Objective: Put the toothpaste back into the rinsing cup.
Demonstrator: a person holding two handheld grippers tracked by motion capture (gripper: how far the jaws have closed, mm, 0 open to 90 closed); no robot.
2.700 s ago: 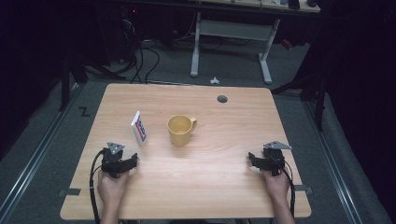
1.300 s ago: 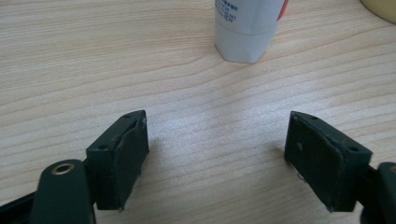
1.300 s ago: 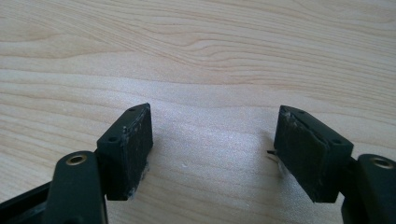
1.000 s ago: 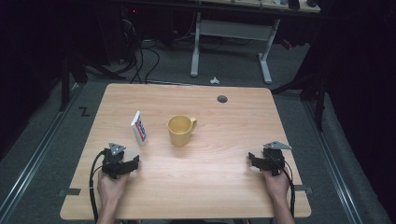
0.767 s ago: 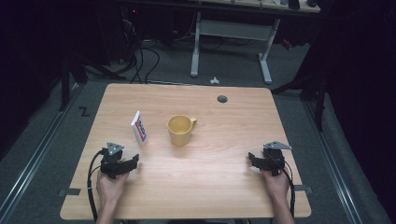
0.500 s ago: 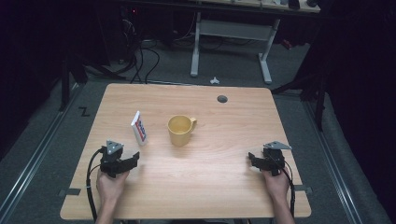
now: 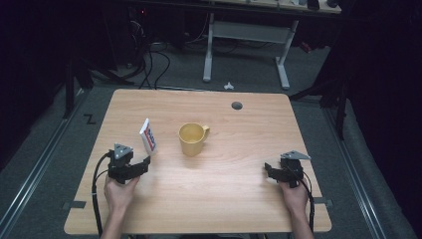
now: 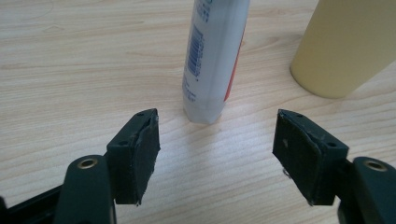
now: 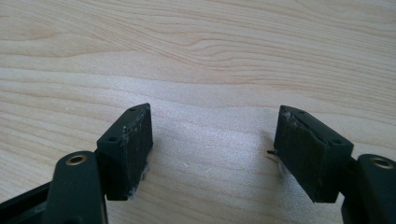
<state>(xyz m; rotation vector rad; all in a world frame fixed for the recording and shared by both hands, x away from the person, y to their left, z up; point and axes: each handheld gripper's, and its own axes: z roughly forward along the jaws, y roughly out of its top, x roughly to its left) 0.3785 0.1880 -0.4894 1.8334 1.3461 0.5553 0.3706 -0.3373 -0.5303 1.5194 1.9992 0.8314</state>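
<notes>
- The left gripper (image 7: 144, 162) is hovering near the table's left front, its jaws pointing at a white tube (image 7: 149, 136) that is standing upright on its cap just ahead of them.
- Its jaws are standing spread with nothing between the pads, and they have just been closing a little; the left gripper view is showing the tube (image 8: 214, 60) beyond the tips, apart from both pads (its barcode side is facing the camera).
- A yellow mug (image 7: 192, 139) is sitting just to the right of the tube, near the middle of the wooden table (image 7: 239, 199), handle turned to the right.
- The right gripper (image 7: 269, 171) is resting in the person's hand near the right front edge, well apart from the mug.
- Its jaws are also standing spread, with bare wood showing between them in the right gripper view.
</notes>
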